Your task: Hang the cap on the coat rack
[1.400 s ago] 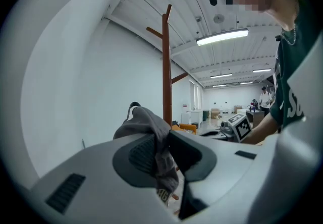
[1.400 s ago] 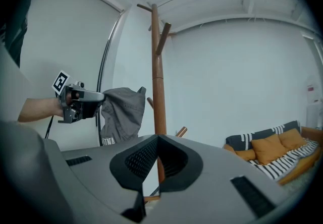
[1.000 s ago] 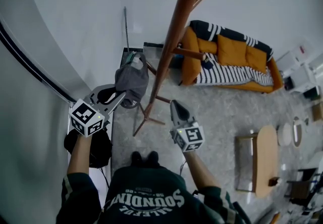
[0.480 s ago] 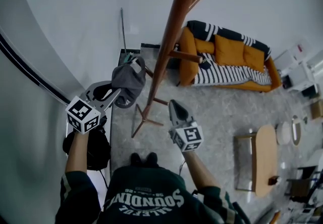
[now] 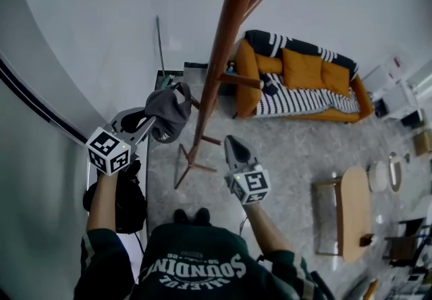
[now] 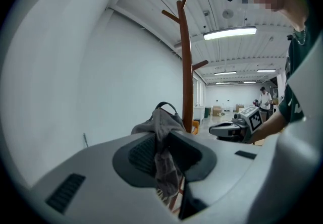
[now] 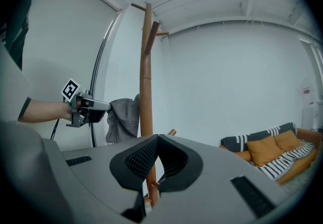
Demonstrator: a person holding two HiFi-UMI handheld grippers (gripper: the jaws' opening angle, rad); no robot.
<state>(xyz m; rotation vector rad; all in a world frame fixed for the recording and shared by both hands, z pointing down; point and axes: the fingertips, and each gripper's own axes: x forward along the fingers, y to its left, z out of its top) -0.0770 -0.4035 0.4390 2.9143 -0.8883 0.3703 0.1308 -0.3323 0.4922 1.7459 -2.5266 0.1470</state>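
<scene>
A grey cap hangs from my left gripper, whose jaws are shut on its fabric. It is held up left of the tall brown wooden coat rack, close to the pole but apart from it. The right gripper view shows the cap dangling beside the pole. My right gripper is lower, right of the rack's foot, its jaws shut with nothing between them.
The rack's splayed legs stand on the speckled floor. An orange sofa with striped blanket lies behind the rack. A wooden table is to the right. A black bag sits by the white wall at left.
My left gripper has lifted the cap up and slightly left, nearer the upper pole. The right gripper has stayed about where it was.
</scene>
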